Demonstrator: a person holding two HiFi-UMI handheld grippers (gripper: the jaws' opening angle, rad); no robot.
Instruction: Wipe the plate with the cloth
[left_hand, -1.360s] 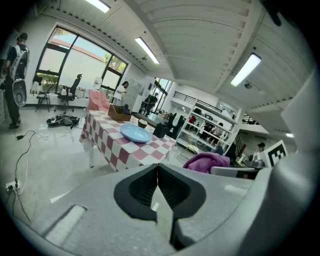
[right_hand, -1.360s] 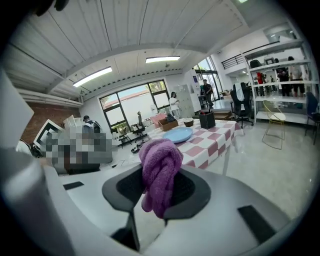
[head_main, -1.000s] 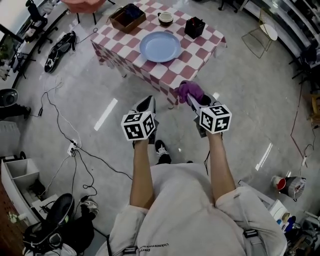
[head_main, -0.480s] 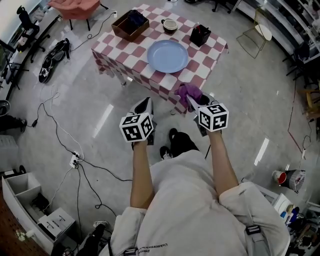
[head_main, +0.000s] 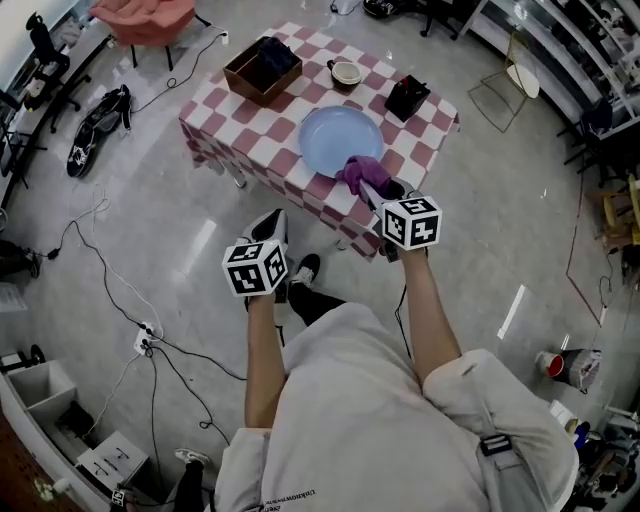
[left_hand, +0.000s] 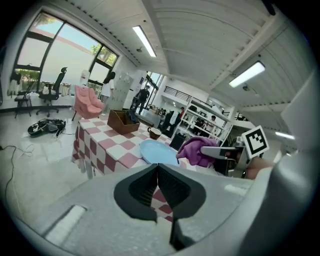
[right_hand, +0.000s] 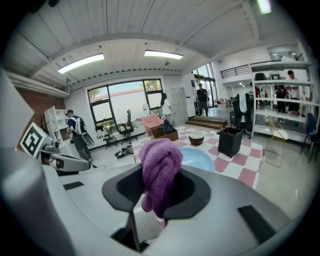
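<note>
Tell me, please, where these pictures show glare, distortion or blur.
Head view: lamp glare makes bright streaks on the glossy floor, and the room bends towards the edges. Left gripper view: strong fisheye with black corners, and the windows are washed out. Right gripper view: the same fisheye, and the ceiling lamps glow, yet the purple cloth looks sharp.

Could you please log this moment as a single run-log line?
phase: pre-wipe | right gripper: shut on purple cloth, by plate near rim | left gripper: shut, empty, short of table | plate: on table
</note>
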